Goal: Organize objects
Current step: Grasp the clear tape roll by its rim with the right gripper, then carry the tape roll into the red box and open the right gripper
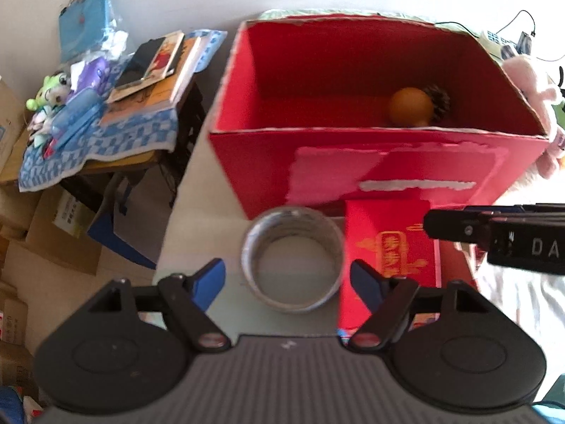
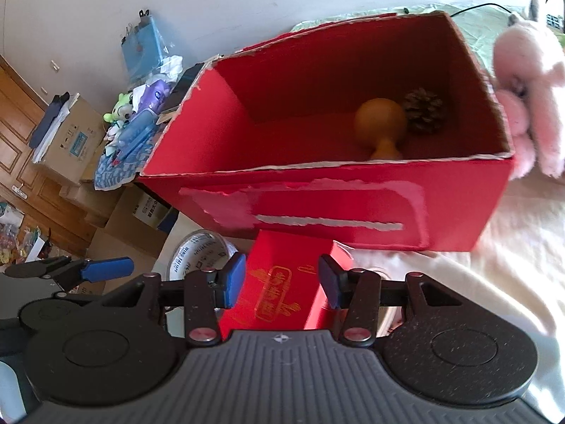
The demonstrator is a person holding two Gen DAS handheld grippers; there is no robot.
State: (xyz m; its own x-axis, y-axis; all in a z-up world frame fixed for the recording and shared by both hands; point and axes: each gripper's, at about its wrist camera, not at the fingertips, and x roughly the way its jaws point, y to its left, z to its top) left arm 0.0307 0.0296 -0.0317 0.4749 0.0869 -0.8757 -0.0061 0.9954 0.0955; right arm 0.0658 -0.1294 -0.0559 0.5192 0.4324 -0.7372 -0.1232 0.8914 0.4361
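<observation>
A: Bedroom-ish clutter: pale bedsheet (image 2: pixel 494 265) as the work surface, cardboard boxes on the floor at left, side table (image 1: pixel 116 162) far left piled with books and small toys.

B: Task things?

A: Big red box (image 1: pixel 370 176) stands open in the middle. Orange gourd toy (image 2: pixel 379 120) and pine cone (image 2: pixel 423 115) sit inside it, touching, at the far right of its floor. Pink plush (image 2: pixel 529 70) lies outside, against the box's right wall. Tape roll (image 1: pixel 293 265) lies flat just near of the box, with a small red gift box (image 2: pixel 282 289) right beside it.

B: Grippers?

A: Left gripper (image 1: pixel 289 282) is released, jaws spread either side of the tape roll, not touching it as far as I can tell. Right gripper (image 2: pixel 280 282) is also unclenched, blue pads flanking the small red gift box; contact unclear, and it doesn't look squeezed.

B: Risks?

A: Judgement only. The two grippers are close together, and the right one's finger already juts in beside the left, so closing or lifting both at once could knock them together. The tape roll sits near the surface's left edge; an off-centre pinch could roll it over onto the floor. The gift box is wide for the jaws, so a shallow grip may slip. The red box walls are tall, and a low carry could clip the near rim and shove the box.
</observation>
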